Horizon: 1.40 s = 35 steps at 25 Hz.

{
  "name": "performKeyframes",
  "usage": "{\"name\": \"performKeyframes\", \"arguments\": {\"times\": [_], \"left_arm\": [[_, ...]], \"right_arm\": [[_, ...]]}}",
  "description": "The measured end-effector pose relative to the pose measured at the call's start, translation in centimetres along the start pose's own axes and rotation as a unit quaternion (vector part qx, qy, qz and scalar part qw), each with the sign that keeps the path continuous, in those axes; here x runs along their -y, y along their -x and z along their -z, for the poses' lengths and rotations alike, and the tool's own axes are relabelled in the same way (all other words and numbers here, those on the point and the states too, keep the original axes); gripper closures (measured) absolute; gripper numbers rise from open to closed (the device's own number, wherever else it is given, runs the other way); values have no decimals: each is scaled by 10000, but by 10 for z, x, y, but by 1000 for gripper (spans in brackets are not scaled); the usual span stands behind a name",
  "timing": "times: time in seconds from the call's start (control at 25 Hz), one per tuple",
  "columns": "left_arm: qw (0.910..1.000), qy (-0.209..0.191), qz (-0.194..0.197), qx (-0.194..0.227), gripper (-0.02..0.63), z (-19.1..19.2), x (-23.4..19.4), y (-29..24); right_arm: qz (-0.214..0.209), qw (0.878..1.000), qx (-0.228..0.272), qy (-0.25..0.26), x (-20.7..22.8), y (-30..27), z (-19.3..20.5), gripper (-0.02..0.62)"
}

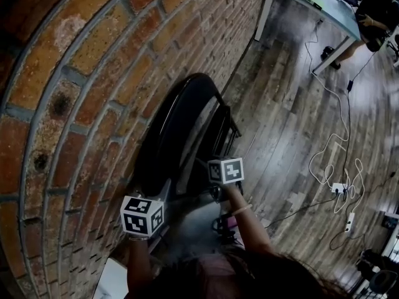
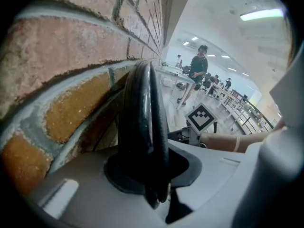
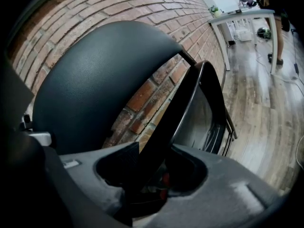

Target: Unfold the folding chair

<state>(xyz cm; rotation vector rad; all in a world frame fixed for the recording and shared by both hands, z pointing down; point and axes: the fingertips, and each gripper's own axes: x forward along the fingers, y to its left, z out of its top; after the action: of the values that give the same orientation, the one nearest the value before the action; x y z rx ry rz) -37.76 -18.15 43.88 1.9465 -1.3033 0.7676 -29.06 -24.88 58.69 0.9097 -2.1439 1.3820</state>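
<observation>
Black folding chair (image 1: 181, 126) standing up on the wooden floor (image 1: 293, 136), leaning against the brick wall (image 1: 68, 86) — long side going up, top rim near both claws. Left claw (image 2: 153, 177) pinching the thin back rim. Right claw (image 3: 151, 175) spread, with the seat edge between its jaws — not squeezed. Black-and-white square markers (image 1: 225, 170) on both cubes.

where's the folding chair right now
In the head view's centre, the folding chair leans against the brick wall on its left, wooden floor to its right.
</observation>
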Motion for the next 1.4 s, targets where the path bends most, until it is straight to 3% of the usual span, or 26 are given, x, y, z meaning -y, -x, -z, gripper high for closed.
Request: {"name": "performKeyframes", "arguments": {"times": [0.2,0.68,0.88,1.04,1.4], "left_arm": [[10000,-51,-27,9,526,0,14,1],[9998,-181,-29,41,531,1,45,1],[9998,-203,17,32,535,3,57,3],[9998,-201,24,39,535,2,67,1],[9998,-189,35,79,535,3,85,1]], "right_arm": [[-209,9998,50,34,-6,12,-4,417],[-68,9999,-83,-86,18,33,9,416],[-445,9990,78,-2,8,42,5,416],[-197,9997,-63,-107,25,51,13,414],[-189,9995,-100,-217,39,70,22,414]]}}
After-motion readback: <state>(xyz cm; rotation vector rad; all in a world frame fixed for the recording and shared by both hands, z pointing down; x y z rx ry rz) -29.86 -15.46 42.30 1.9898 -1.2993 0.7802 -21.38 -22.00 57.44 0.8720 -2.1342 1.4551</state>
